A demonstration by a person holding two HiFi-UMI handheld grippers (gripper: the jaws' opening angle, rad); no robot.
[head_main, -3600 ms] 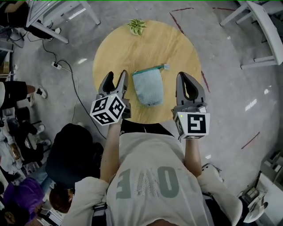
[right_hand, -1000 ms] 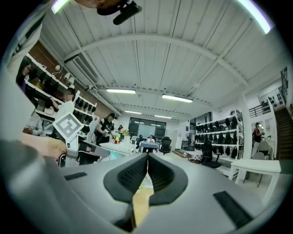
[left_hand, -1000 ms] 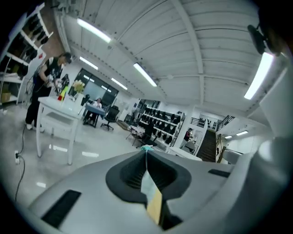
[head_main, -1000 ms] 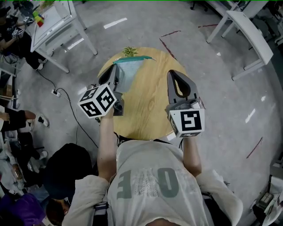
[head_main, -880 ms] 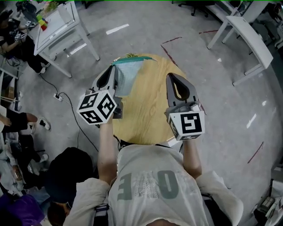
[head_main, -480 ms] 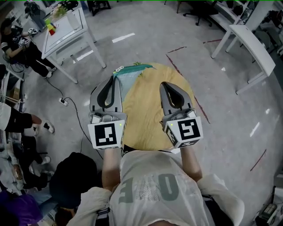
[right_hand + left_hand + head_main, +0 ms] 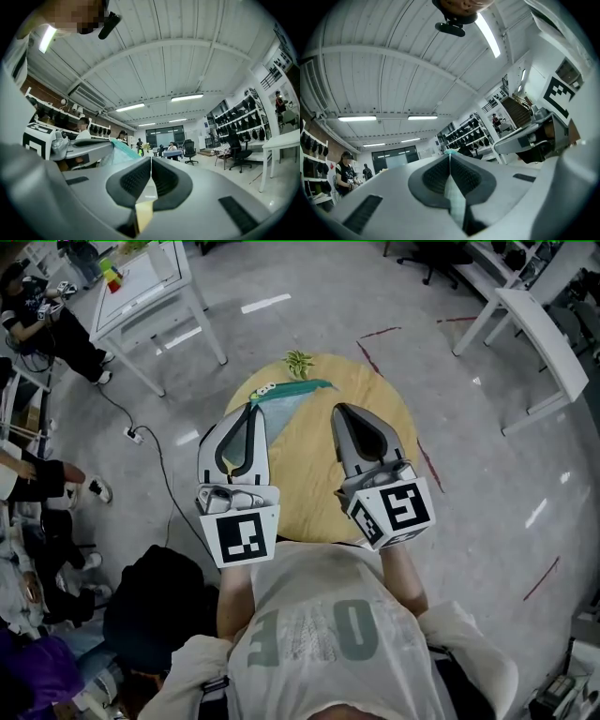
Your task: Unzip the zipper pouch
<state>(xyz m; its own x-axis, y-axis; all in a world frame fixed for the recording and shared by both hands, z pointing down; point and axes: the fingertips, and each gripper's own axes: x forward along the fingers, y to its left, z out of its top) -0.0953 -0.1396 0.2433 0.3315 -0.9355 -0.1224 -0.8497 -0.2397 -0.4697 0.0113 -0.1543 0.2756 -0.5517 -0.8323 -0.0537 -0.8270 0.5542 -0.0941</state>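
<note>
The zipper pouch (image 7: 280, 406) is pale blue with a teal zipper edge along its top. It hangs above the round wooden table (image 7: 305, 484), and my left gripper (image 7: 251, 407) is shut on its left end. In the left gripper view a strip of the pouch's fabric (image 7: 453, 199) shows pinched between the pads of the left gripper (image 7: 450, 157). My right gripper (image 7: 338, 410) is raised level with the left one, a little right of the pouch, shut and holding nothing. In the right gripper view the right gripper (image 7: 151, 161) has its pads together, and the pouch (image 7: 118, 151) hangs off to the left.
A small green plant (image 7: 298, 362) stands at the table's far edge. White tables stand at the far left (image 7: 141, 292) and far right (image 7: 544, 320). People (image 7: 42, 320) and a dark bag (image 7: 150, 601) are on the floor side to the left, with a cable (image 7: 164, 474) nearby.
The pouch lay flat on the table at first; now it hangs lifted in the left gripper. In the last second the left gripper has turned and both grippers have drawn closer together.
</note>
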